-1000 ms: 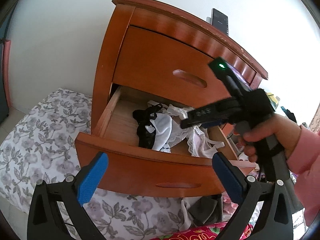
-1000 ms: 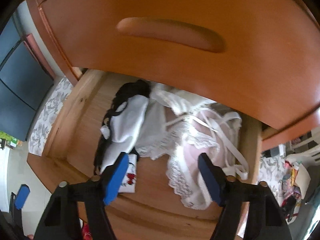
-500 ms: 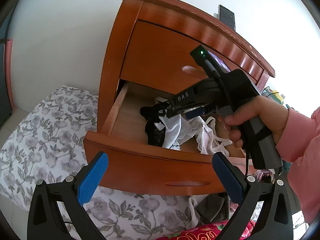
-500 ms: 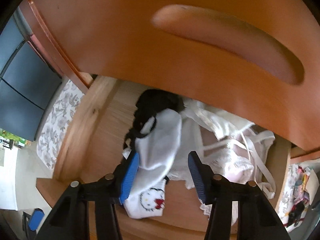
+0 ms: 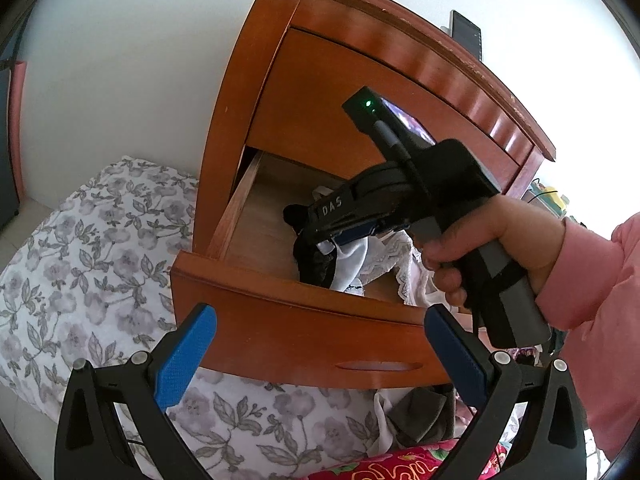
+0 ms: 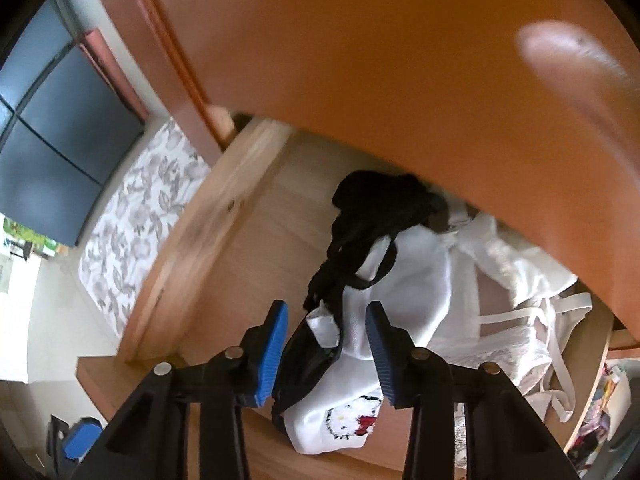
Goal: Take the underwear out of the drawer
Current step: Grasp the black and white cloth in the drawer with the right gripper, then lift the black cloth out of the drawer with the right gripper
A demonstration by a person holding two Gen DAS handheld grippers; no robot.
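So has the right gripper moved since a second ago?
Yes. The right gripper has dropped toward the drawer's left wall, leaving the lace pile for the white and black underwear, which lies between its closing jaws.

The nightstand [image 5: 360, 92] is a warm reddish-orange wood, and its open drawer [image 5: 296, 320] shows the same glossy orange on the front but a pale, light-tan wood inside. In the drawer, the black underwear [image 6: 372, 216] lies against white underwear [image 6: 400, 288] that bears a small cartoon cat face with a red bow. Beside it, the lace garments [image 6: 516, 344] are white with a faint pink tint. The bedspread [image 5: 92, 248] is white with a grey leaf-and-flower print. Both grippers are black with blue pads [image 6: 276, 344]. The sleeve [image 5: 592, 292] is pink, the wall [image 5: 132, 60] white, and the fabric [image 5: 400, 466] at the bottom edge is red with yellow pattern.
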